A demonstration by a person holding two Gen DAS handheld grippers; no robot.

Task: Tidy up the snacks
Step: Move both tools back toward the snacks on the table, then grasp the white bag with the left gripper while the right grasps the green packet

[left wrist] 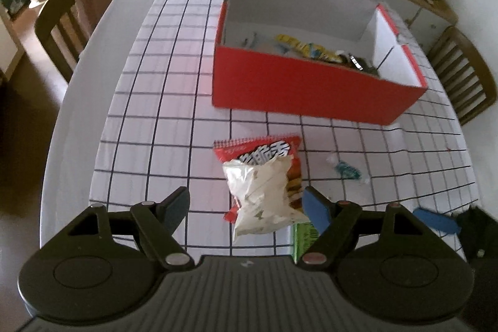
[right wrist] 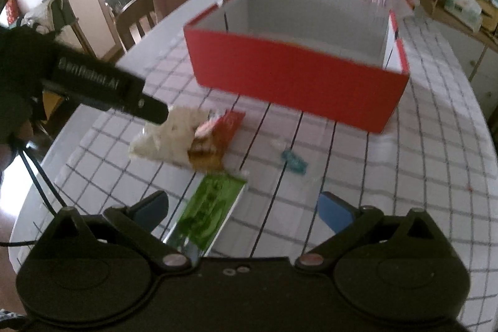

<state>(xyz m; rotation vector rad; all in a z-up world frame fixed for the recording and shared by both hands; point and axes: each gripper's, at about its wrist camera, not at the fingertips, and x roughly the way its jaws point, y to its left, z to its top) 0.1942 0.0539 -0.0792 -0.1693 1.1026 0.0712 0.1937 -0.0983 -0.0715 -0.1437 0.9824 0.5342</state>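
Snacks were only partly sorted at this moment: some wrapped pieces lay already inside the red box (left wrist: 311, 89) at the far side of the worktop (left wrist: 174, 101), and several were left outside on the checked cloth. Near the front edge lay a white crumpled packet (left wrist: 264, 201) on top of a red snack packet (left wrist: 258, 148), w/ a green packet (right wrist: 211, 207) just beside them on the right and a small teal candy (left wrist: 347, 170) further right, apart from the rest.

Left tongs (left wrist: 246, 204) stood apart, nothing between the pads pressed; the white packet sat in the gap but was not clamped. Right tongs (right wrist: 242, 210) were also apart and empty, the green packet lying close to the left pad.

Step in hand, as I judge it: approach for the next pick-up, both tongs pointing down toward the loose packets.

Next move probably calls for: lower the left tongs around the white packet, close gently because the wrapper is soft and can slip, then lift and carry over the near wall of the box. Right tongs may take the green packet, which is flat, so a grip at its edge is prob. needed.
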